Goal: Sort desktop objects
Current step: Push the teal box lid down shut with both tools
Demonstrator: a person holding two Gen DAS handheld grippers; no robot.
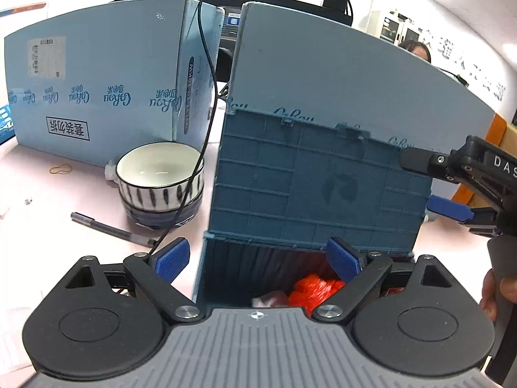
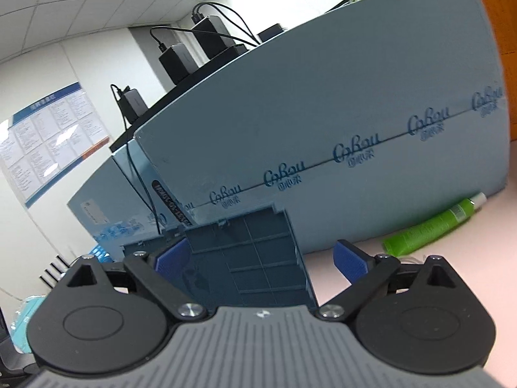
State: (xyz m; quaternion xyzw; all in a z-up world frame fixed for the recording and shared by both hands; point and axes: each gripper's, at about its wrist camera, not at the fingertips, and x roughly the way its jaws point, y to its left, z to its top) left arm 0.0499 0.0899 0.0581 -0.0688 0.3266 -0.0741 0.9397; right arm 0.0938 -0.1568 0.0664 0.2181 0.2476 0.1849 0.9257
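Both spread wide, empty — left hand-held gripper (image 1: 258,257); right hand-held gripper (image 2: 261,257) — before the lidded bin (image 1: 318,181).

The pale blue carton (image 2: 323,148) standing along the far edge of the worktop carries the brand "CoRou" repeated along a printed line, each with small Chinese characters beneath that are too small to read. A second carton (image 1: 97,74) toward the worktop's far left corner bears the same brand upside down, plus a boxed, inverted Chinese label and a white sticker with an illegible barcode. The right hand-held gripper (image 1: 452,187) shows the letters "DAS" on its black body. The wall poster (image 2: 48,139) is unreadable.
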